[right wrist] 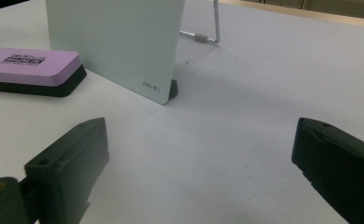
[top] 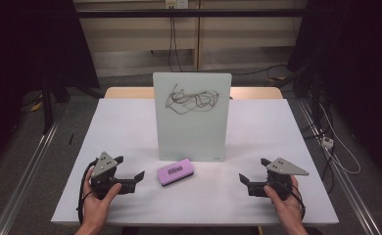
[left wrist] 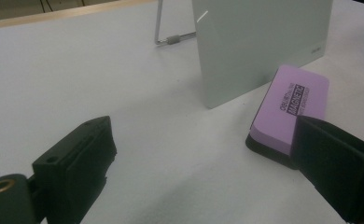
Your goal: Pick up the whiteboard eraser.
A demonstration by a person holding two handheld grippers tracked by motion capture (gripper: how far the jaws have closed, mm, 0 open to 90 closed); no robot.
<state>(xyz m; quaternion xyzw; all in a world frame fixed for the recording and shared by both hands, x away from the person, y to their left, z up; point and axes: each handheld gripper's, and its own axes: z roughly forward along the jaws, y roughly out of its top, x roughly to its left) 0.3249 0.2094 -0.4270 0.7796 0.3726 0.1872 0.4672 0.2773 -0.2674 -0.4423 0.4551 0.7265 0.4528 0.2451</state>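
A small whiteboard (top: 191,117) stands upright on a wire stand in the middle of the white table (top: 120,127), with black scribbles near its top. In front of it lies a purple eraser (top: 175,172) with a black base, flat on the table. My left gripper (top: 130,171) rests at the front left, a hand's width left of the eraser (left wrist: 290,107), open with nothing between its jaws. At the front right my right gripper (top: 253,170) is open too and empty, facing the board's lower corner (right wrist: 157,86) with the eraser (right wrist: 31,70) off to its left.
Behind the board its wire stand leg (left wrist: 171,39) rests on the table. Beyond the white top a wooden edge (top: 130,92) shows. Metal rails (top: 27,166) run along the floor on both sides, and cables (top: 336,152) lie on the floor at the right.
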